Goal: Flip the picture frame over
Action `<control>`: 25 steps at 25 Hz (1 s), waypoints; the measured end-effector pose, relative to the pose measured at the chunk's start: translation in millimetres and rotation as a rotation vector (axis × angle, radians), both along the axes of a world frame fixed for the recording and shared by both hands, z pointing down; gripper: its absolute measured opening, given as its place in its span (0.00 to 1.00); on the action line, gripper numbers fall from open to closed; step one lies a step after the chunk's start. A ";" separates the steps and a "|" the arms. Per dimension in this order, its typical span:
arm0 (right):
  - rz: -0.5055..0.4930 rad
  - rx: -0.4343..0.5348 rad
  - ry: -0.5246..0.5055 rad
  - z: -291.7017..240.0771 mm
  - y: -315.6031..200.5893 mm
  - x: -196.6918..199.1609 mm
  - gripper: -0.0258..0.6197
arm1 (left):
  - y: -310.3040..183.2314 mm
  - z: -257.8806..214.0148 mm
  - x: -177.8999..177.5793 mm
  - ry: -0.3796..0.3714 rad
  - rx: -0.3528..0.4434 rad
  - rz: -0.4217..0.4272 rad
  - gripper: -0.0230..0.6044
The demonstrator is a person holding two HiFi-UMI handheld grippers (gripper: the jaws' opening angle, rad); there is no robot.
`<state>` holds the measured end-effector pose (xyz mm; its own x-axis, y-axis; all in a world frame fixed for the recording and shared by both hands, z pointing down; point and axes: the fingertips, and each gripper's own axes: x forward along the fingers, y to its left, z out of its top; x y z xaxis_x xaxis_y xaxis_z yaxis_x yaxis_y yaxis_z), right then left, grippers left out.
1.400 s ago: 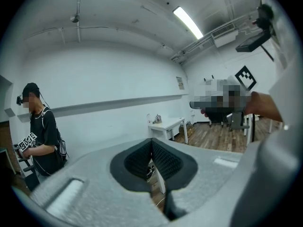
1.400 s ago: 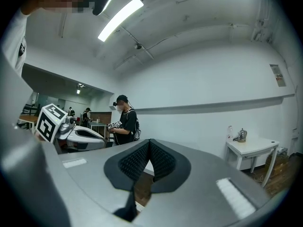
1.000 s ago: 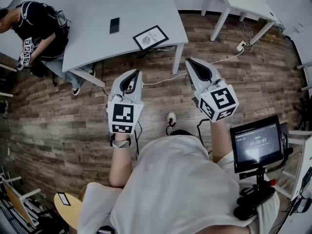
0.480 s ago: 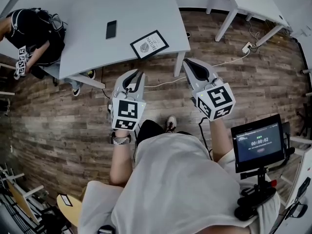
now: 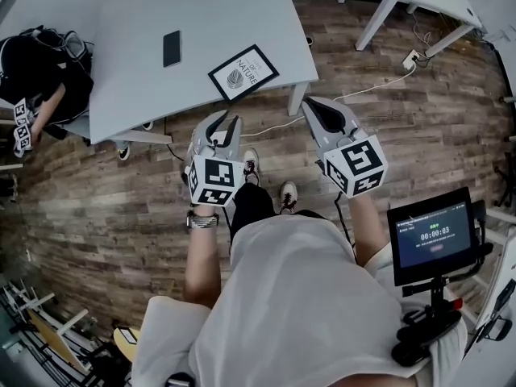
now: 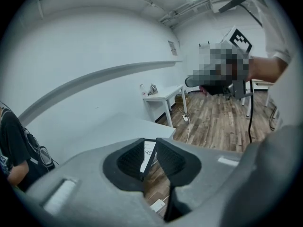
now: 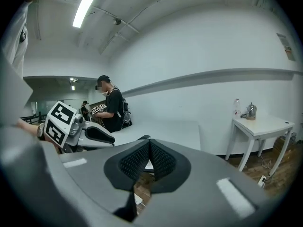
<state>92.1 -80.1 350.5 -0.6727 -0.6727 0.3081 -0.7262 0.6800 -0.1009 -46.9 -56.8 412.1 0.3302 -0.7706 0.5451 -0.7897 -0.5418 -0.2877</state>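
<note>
Now, left hand-held gripper [image 5: 224, 121]: jaws a narrow way apart, having just been opening; nothing between them and nothing touched; it is held over the wood floor [image 5: 97, 208], short of the worktop's near edge.
Right hand-held gripper [image 5: 319, 105]: pads meeting at the tips, empty, also over the floor, beside the worktop's corner leg.
Picture frame [image 5: 243, 72]: flat on the grey worktop [image 5: 129, 79], near its front right corner, printed side up, apart from both grippers.
Frame's heading: long axis slanted in the head view, running from lower left up to upper right.
Count, left to right: one dark phone [image 5: 172, 47], one picture frame, two hand-held grippers.
</note>
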 end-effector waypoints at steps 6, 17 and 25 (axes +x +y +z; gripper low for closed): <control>0.007 -0.039 -0.005 14.2 1.6 -4.6 0.04 | -1.5 25.1 -5.8 -0.015 -0.045 0.010 0.16; 0.064 -0.225 0.039 127.6 -67.8 -50.0 0.04 | -74.3 123.7 -50.7 -0.009 -0.217 0.048 0.16; 0.094 -0.277 0.042 145.4 -57.8 -45.6 0.04 | -65.3 152.2 -36.1 -0.074 -0.296 0.119 0.18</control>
<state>46.6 -137.9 495.9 -0.5941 -0.6177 0.5153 -0.7922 0.5604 -0.2415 -83.1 -122.1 564.4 0.3596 -0.5335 0.7656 -0.6987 -0.6978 -0.1580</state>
